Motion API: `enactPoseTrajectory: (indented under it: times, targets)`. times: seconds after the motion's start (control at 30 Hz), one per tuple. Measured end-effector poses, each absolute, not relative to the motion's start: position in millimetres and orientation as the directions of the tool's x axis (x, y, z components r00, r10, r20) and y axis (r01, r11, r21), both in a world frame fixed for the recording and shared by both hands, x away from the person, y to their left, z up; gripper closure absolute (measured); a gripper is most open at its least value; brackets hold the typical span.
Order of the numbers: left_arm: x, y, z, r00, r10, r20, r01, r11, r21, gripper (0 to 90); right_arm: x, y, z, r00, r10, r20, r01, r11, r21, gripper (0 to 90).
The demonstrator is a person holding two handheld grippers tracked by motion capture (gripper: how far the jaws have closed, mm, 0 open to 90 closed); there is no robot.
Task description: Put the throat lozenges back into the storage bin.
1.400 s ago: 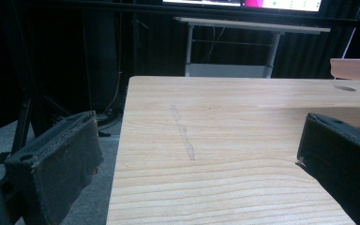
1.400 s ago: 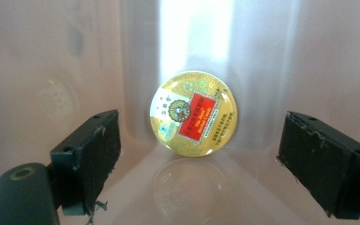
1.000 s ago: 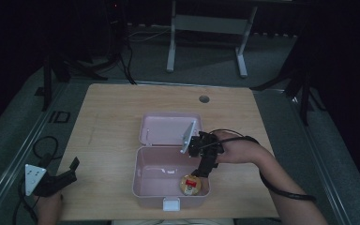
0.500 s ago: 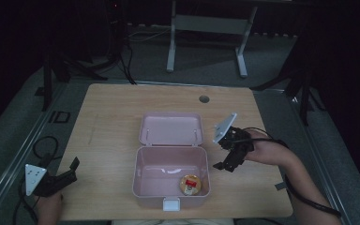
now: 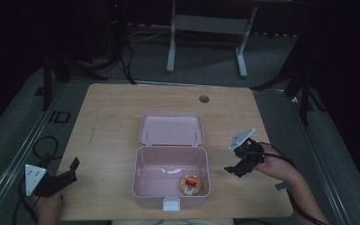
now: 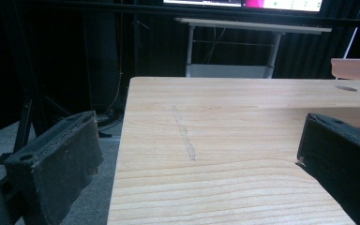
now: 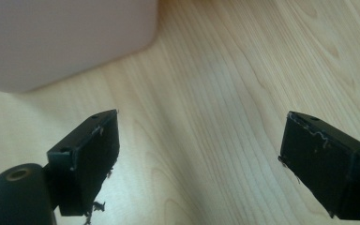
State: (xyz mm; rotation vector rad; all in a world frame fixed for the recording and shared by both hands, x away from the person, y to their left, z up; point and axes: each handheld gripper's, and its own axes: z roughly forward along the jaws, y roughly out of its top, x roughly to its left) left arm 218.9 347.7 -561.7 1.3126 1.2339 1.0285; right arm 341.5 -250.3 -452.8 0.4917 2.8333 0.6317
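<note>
Seen from above: round snack (image 5: 190, 183) inside open pink box (image 5: 170, 161) on worktop (image 5: 112, 117). Right claw (image 7: 199, 164) spread wide beside box wall, empty; left claw (image 6: 197, 159) wide, empty, at worktop's edge.

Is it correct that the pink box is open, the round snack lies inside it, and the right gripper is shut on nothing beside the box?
Not quite. The right gripper is open, as the right gripper view shows: its jaws stand wide apart over bare wood. The rest holds: the pink box is open and the round snack lies inside it.
</note>
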Motion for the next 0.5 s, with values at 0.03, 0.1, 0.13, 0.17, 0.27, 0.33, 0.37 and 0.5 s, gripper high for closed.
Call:
enactPoseTrajectory:
  times: [0.03,0.1,0.13,0.17,0.27,0.33,0.37,0.5]
  targets:
    - [218.9,347.7,-561.7,0.111,0.992,-0.056,0.124,0.042,0.991,0.4,341.3,-254.1,-458.0,-0.920,0.376,-0.114,0.286,0.840,0.462,11.6]
    - [218.9,347.5,-561.7,0.111,0.992,-0.055,0.123,0.041,0.992,0.4,342.0,-262.9,-468.3,-0.904,0.415,-0.098,0.316,0.806,0.501,11.6]
    - [218.8,347.5,-561.7,0.111,0.992,-0.055,0.123,0.041,0.992,0.4,342.2,-267.5,-473.4,-0.891,0.442,-0.099,0.331,0.785,0.523,11.6]
    - [218.8,347.6,-561.7,0.111,0.992,-0.055,0.123,0.041,0.992,0.4,342.6,-272.3,-478.4,-0.877,0.470,-0.097,0.350,0.764,0.543,11.6]
    - [218.9,347.8,-561.7,0.111,0.992,-0.056,0.124,0.042,0.991,0.4,342.8,-284.8,-492.3,-0.838,0.534,-0.114,0.380,0.721,0.579,11.6]
    - [218.9,347.7,-561.7,0.111,0.992,-0.055,0.125,0.041,0.991,0.4,342.6,-295.0,-502.6,-0.811,0.575,-0.110,0.404,0.686,0.606,11.6]
    - [218.9,347.7,-561.7,0.111,0.992,-0.056,0.124,0.042,0.991,0.4,342.2,-299.3,-506.9,-0.794,0.598,-0.112,0.414,0.665,0.622,11.6]
    - [219.0,347.6,-561.6,0.111,0.992,-0.055,0.125,0.041,0.991,0.4,340.3,-314.3,-520.6,-0.739,0.663,-0.121,0.444,0.614,0.653,11.1]
